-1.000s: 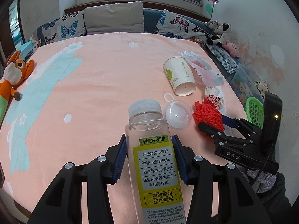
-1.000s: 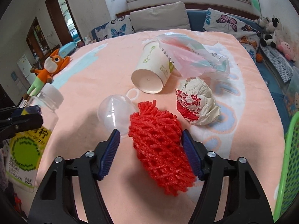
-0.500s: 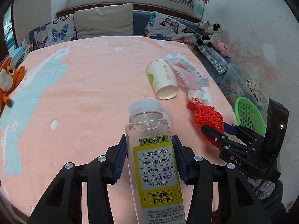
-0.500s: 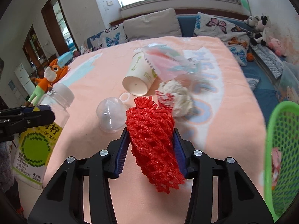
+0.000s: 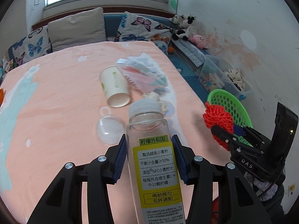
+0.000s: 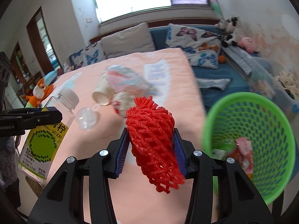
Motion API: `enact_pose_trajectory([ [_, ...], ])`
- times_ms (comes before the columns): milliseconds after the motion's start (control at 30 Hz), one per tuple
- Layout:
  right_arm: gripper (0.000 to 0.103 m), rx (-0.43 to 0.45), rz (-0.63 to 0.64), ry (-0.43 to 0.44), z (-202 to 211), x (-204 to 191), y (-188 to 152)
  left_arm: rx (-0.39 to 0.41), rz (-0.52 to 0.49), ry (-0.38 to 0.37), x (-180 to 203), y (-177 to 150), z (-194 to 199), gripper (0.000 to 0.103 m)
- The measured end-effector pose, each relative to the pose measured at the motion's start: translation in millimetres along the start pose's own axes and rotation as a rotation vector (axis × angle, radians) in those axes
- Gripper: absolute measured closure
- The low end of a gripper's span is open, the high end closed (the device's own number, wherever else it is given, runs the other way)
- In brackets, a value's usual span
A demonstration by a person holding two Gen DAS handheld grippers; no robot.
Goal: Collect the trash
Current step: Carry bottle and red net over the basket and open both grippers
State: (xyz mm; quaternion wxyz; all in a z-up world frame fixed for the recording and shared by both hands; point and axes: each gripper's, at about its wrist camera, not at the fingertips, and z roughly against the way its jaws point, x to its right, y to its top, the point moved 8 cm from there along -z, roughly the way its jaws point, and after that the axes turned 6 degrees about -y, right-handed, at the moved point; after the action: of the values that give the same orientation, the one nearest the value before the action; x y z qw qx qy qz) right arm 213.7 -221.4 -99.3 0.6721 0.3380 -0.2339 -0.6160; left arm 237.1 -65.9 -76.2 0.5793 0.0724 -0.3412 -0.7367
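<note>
Right wrist view: nearest us, our right gripper [image 6: 151,149] is clamped on the red net [image 6: 153,141], its blue pads pressing both flanks. The net's long axis runs with the fingers, its gathered end pointing away toward 12 o'clock and its loose end hanging back toward us. The green basket [image 6: 276,128] lies at 3 o'clock from these tongs, just beside them and off the bed's edge, mouth tipped our way, with a few wrappers already inside. We judge the coming move turns on that: the net needs to go rightward over the rim, and our right hand is the nearer one.

In the left wrist view, our left gripper [image 5: 149,160] is clamped on the bottle [image 5: 155,164], which lies along the fingers with its white cap pointing away at 12 o'clock. From here the basket [image 5: 220,97] sits at 2 o'clock, past the right gripper [image 5: 224,132], so the bottle would have to cross further.

Further out on the pink bed [image 5: 56,93], a clear dome [image 5: 109,128], then a paper cup [image 5: 114,87] lying with its base toward us, a crumpled wrapper [image 6: 121,100] and a plastic bag [image 5: 143,72] remain uncollected.
</note>
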Motion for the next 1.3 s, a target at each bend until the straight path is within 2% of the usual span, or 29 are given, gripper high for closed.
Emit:
enact_pose_trajectory([
  [533, 0.054, 0.031, -0.164, -0.207, 41.2, 148.2, -14.3, -0.041, -0.149, -0.083, 106.6, 39.1, -44.3, 0.057],
  [667, 0.047, 0.021, -0.203, -0.235, 40.5, 173.3, -20.1, -0.047, -0.184, -0.094, 132.2, 46.8, -56.5, 0.057],
  [800, 0.035, 0.02, -0.231, -0.246, 41.8, 187.6, -27.0, -0.059, -0.208, -0.114, 156.5, 54.6, -68.9, 0.057],
  [1300, 0.032, 0.051, -0.287, -0.263, 64.0, 215.0, -45.2, -0.137, -0.286, -0.132, 216.1, 63.2, -128.7, 0.06],
])
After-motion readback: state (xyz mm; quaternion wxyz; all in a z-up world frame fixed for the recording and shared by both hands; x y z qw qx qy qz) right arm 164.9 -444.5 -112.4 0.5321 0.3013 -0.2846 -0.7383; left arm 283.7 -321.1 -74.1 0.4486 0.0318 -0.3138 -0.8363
